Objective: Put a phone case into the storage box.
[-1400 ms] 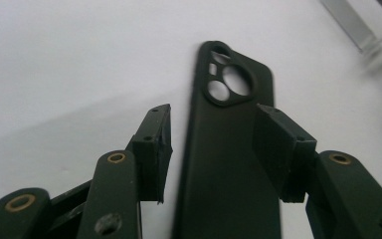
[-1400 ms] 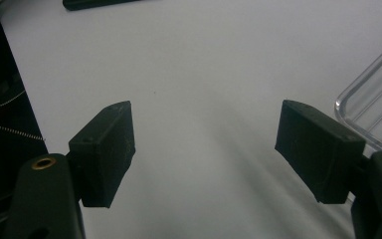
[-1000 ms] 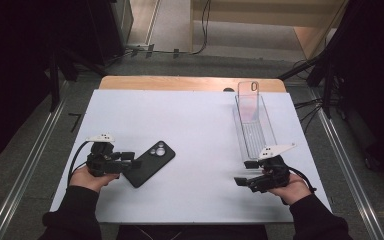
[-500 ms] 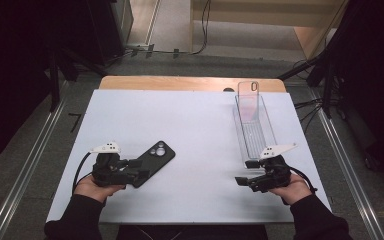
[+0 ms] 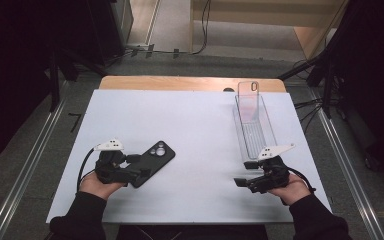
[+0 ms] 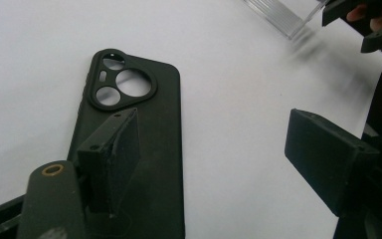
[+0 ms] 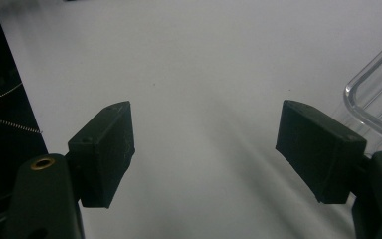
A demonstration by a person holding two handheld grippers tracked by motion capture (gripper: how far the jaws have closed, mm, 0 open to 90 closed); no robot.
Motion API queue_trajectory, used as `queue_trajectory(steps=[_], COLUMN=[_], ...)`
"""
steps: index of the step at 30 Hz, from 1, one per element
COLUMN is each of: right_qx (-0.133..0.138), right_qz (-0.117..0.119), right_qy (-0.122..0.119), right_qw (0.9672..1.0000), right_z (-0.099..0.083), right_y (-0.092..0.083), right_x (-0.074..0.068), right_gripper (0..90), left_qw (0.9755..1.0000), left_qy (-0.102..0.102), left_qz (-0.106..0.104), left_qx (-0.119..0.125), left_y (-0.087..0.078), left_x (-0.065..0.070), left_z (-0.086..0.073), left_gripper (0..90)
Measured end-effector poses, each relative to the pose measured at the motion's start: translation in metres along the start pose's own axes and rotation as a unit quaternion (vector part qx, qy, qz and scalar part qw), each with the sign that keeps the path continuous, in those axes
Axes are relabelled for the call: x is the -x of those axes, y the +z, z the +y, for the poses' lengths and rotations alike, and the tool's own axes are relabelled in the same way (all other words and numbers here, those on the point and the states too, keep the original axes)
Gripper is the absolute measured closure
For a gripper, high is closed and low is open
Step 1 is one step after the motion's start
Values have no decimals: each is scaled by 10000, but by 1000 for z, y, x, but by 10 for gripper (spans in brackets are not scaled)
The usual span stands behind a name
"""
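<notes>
Currently: black rubbery phone case with triple camera cut-out (image 5: 152, 163), flat on white bench (image 5: 190, 125), lower left of the high view. Left gripper (image 6: 219, 149) fingers just widened, released, one overlapping the case; straddle both edges squarely before clenching. Right gripper (image 5: 241, 182) fingers released, empty.

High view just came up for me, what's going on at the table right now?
A person works at the white table with a gripper in each hand. The left gripper is at the near end of a black phone case lying flat, camera cutout facing up; its jaws have just been opening and stand wide, one jaw over the case, not pinching it. The right gripper rests open on bare table, just in front of a clear tray with a clear phone case propped in its far end.
</notes>
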State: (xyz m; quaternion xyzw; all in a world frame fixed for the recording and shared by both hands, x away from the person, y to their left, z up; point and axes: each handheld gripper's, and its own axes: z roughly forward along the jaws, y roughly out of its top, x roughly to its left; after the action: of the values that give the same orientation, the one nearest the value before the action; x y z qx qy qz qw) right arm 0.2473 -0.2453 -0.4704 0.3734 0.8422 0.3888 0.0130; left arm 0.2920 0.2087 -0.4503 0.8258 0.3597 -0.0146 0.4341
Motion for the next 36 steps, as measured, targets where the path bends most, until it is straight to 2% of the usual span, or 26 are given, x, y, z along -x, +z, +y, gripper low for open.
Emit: queue_trajectory(steps=[4, 8, 11, 15, 19, 21, 25, 33, 36], right_qx=[-1, -11, -12, -8, -29, -33, -32, -35, -61], right_qz=[2, -8, -4, 0, 1, -2, -3, -2, 2], right_qy=[3, 32, 29, 37, 36, 33, 45, 49, 54], right_qw=[10000, 10000, 10000, 10000, 10000, 10000, 10000, 10000, 10000], right_z=[0, 0, -1, -1, 0, 0, 0, -1, -1], right_y=[0, 0, 0, 0, 0, 0, 0, 0, 0], right_x=[0, 0, 0, 0, 0, 0, 1, 1, 0], right_gripper=[213, 213, 213, 214, 213, 213, 213, 213, 213], left_qw=[10000, 9997, 9998, 9998, 9997, 9992, 9992, 9979, 9966], left_qy=[37, 219, 180, 188, 165, 264, 249, 308, 365], left_qz=[-18, 16, -71, 10, 189, 290, 307, 431, 502], left_qx=[65, 117, 47, -63, -8, -13, -43, -372, -534], left_y=[7, 14, 21, 26, 32, 35, 42, 48, 51], left_x=[-2, -4, -7, -14, -21, -23, -27, -32, -31], left_z=[7, 17, 22, 24, 26, 29, 32, 29, 28], left_gripper=[189, 126, 0, 0, 0, 0, 0, 0, 0])
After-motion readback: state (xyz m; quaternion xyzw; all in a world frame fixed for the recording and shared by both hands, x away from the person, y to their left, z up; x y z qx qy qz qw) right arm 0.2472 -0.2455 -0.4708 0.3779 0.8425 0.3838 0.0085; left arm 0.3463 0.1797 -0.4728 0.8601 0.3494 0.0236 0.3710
